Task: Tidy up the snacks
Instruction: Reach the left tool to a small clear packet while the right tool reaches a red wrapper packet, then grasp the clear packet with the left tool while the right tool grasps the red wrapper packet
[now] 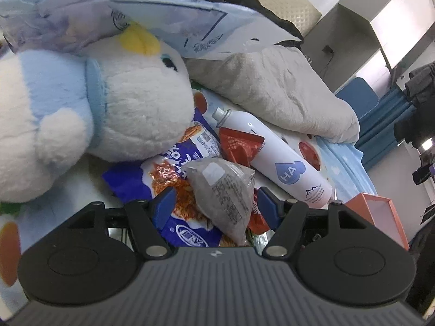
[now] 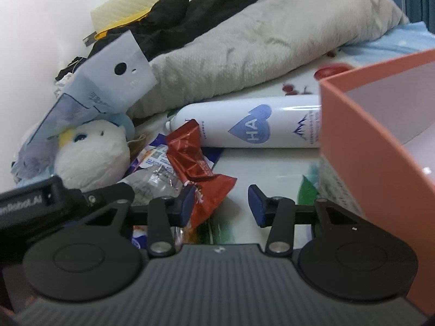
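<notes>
Left tongs (image 1: 216,203) spread, grey packet (image 1: 223,193) between the pads, not pinched; it lies on a blue noodle bag (image 1: 174,163). Right tongs (image 2: 221,203) spread, left pad at a red wrapper (image 2: 201,168), no squeeze. White bottle (image 2: 252,122) behind; orange box (image 2: 361,125) right; plush (image 1: 95,108) left.

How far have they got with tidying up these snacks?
Barely begun. The orange box shows no snacks inside, as far as visible. The left gripper is open around a grey packet; the right gripper is open beside a red wrapper. The purple noodle bag is left.
</notes>
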A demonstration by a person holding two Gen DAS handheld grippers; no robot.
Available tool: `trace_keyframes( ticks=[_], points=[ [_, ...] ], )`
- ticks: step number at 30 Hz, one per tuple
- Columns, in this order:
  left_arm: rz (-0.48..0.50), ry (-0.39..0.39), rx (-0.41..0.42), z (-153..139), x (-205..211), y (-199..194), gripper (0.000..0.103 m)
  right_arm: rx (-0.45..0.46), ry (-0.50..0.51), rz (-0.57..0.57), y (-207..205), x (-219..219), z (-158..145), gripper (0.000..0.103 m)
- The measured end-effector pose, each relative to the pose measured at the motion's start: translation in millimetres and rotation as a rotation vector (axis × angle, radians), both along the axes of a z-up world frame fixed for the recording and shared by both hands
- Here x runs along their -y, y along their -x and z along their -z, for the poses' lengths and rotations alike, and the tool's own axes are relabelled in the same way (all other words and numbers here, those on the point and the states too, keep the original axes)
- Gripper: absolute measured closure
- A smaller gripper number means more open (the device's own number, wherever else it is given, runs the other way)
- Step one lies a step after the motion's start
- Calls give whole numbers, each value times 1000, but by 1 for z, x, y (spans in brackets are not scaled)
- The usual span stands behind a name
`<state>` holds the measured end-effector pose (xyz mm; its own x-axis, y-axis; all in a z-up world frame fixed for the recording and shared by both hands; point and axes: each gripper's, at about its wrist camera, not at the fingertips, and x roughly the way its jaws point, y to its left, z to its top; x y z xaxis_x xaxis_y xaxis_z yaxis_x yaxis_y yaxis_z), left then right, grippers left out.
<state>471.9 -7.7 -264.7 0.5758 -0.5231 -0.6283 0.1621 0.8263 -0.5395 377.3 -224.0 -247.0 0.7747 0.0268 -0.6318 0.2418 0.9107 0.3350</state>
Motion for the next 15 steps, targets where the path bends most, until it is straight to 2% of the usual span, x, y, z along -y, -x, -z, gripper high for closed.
trace_keyframes(
  ticks=[3, 8, 15],
  points=[
    [3, 34, -5, 7, 0, -6, 32, -25, -38, -6, -9, 5, 8, 72],
    [3, 58, -11, 15, 3, -12, 31, -12, -73, -36, -15, 7, 10, 78],
    [-13, 1, 5, 13, 19, -16, 29, 3, -70, -70, -12, 2, 3, 89]
  ],
)
